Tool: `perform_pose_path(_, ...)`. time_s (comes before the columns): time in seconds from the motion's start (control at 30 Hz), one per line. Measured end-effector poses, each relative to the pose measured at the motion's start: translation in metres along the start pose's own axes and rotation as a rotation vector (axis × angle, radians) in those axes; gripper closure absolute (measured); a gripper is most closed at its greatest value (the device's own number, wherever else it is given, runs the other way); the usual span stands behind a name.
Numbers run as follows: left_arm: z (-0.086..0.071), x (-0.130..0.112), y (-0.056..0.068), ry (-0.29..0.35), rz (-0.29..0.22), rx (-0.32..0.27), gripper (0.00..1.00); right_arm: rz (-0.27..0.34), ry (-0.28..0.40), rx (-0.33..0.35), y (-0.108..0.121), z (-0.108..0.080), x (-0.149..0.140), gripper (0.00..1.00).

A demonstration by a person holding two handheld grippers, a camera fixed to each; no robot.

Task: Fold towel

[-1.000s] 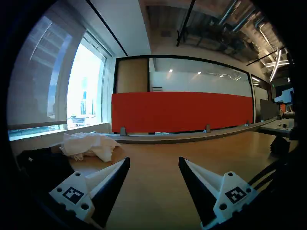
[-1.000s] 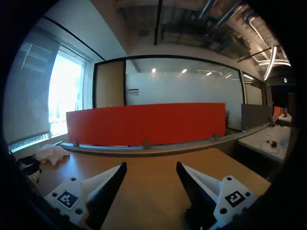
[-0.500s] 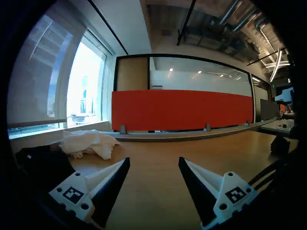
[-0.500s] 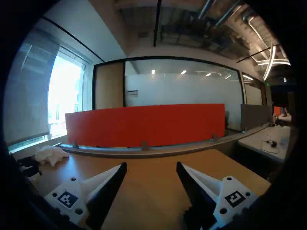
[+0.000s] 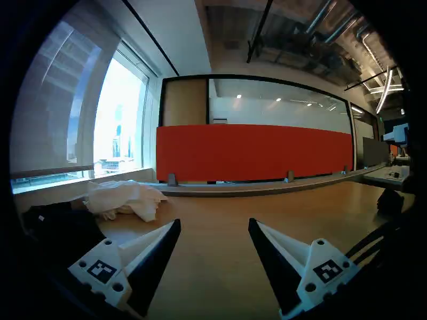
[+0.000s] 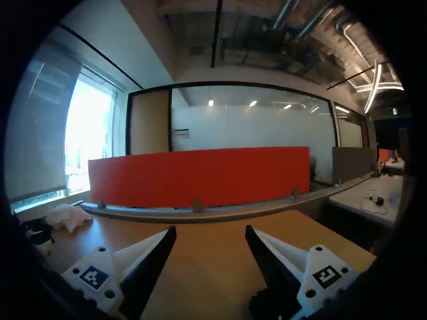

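A crumpled white towel (image 5: pixel 124 198) lies in a heap on the wooden table (image 5: pixel 224 213), ahead and to the left of my left gripper (image 5: pixel 213 230), which is open with nothing between its fingers. In the right gripper view the same towel (image 6: pixel 66 216) shows small at the far left of the table (image 6: pixel 213 234). My right gripper (image 6: pixel 210 236) is open and holds nothing, low over the table.
A red divider panel (image 5: pixel 253 152) runs along the table's far edge. A black object (image 5: pixel 58 226) sits left of the towel and another dark item (image 5: pixel 389 201) at the right. A white desk (image 6: pixel 368 200) with a cable stands right; a window (image 5: pixel 115 133) lies left.
Both views shift slightly: the towel and divider sit a little lower and further left in the right gripper view. Both grippers stay open.
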State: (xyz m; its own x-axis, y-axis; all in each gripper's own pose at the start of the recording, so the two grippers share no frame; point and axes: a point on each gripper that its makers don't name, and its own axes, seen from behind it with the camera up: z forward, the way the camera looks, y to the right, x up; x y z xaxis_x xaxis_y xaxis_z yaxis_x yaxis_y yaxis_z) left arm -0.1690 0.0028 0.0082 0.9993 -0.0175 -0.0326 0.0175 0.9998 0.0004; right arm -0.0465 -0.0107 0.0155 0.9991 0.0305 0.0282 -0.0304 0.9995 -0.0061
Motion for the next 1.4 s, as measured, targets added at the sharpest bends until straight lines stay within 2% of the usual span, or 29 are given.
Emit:
perform_pose_path(0.27,0.0,-0.001,0.0,0.0,0.0,0.0,0.06,-0.001,0.025,0.025,0.0,0.005,-0.004,0.0)
perform_pose_path(0.6,0.0,-0.002,0.0,0.0,0.0,0.0,0.06,-0.015,0.051,0.036,0.012,-0.002,-0.026,0.0)
perform_pose_path(1.0,0.0,-0.002,0.001,0.001,0.0,0.0,0.06,0.052,0.071,0.016,0.035,-0.002,-0.061,0.0)
perform_pose_path(1.2,0.0,-0.003,0.0,0.001,0.0,0.0,0.06,0.058,0.049,0.017,0.041,-0.002,-0.084,0.0)
perform_pose_path(1.4,0.0,-0.003,0.0,0.001,0.0,0.0,0.06,0.063,0.044,0.017,0.043,-0.001,-0.095,0.0)
